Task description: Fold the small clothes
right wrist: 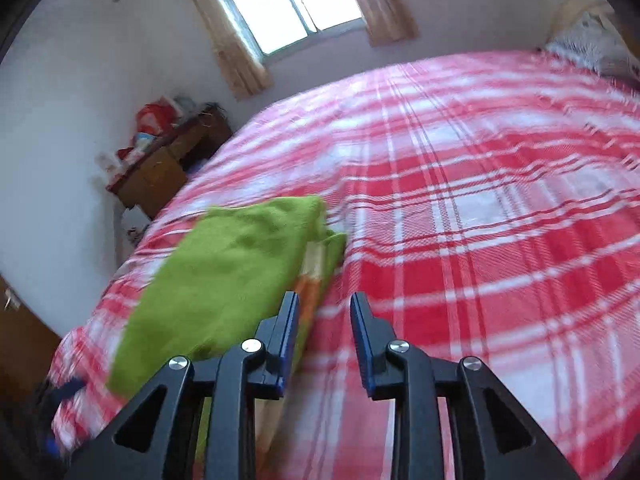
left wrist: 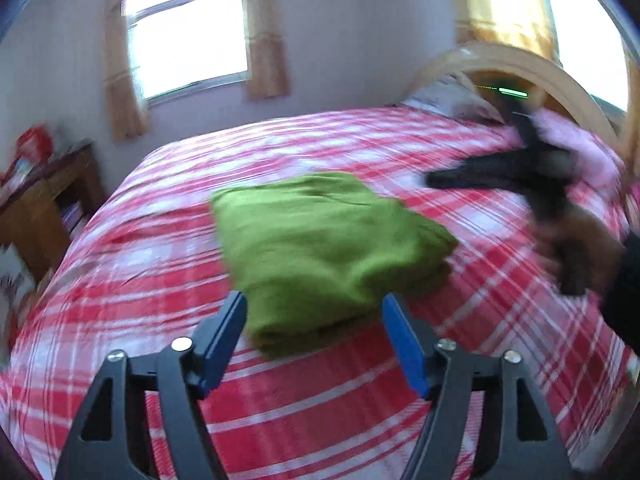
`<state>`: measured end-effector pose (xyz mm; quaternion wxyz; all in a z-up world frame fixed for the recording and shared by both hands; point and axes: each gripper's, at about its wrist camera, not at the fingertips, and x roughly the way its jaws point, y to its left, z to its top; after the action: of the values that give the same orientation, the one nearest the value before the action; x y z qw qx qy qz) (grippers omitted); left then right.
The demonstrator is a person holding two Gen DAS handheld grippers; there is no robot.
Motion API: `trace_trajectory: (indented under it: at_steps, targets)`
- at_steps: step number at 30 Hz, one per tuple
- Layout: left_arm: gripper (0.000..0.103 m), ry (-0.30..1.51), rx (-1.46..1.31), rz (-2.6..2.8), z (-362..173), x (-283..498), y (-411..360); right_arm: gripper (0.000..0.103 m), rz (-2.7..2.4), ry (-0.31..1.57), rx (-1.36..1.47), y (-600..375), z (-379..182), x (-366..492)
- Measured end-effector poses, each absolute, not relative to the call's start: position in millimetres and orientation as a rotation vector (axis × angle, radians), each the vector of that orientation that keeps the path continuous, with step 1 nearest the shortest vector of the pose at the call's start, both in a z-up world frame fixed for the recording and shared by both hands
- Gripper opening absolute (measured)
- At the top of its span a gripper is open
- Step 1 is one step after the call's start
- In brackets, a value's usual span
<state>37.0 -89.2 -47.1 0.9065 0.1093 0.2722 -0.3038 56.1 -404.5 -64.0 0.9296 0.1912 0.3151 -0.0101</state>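
Note:
A green garment lies folded in a thick bundle on the red-and-white plaid bed cover. My left gripper is open, its blue pads either side of the bundle's near edge, holding nothing. The right gripper shows blurred at the right of the left wrist view, above the bed and clear of the garment. In the right wrist view the garment lies left of my right gripper, which is open and empty; an orange patterned layer shows at the garment's right edge.
A wooden bedside cabinet with red bags stands at the left by the wall. Pillows and a curved wooden headboard are at the far right. A pink fluffy item lies near the headboard. Windows with curtains are behind.

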Motion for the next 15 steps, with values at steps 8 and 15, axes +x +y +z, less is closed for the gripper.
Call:
trace_trajectory:
  at_steps: [8,15]
  targets:
    - [0.075,0.670,0.071,-0.438,-58,98,-85,0.068,0.036,0.633,0.282,-335,-56,30]
    - [0.078,0.766,0.118,-0.322,-85,124,-110,0.018,-0.058,0.753,0.346,-339,-111,50]
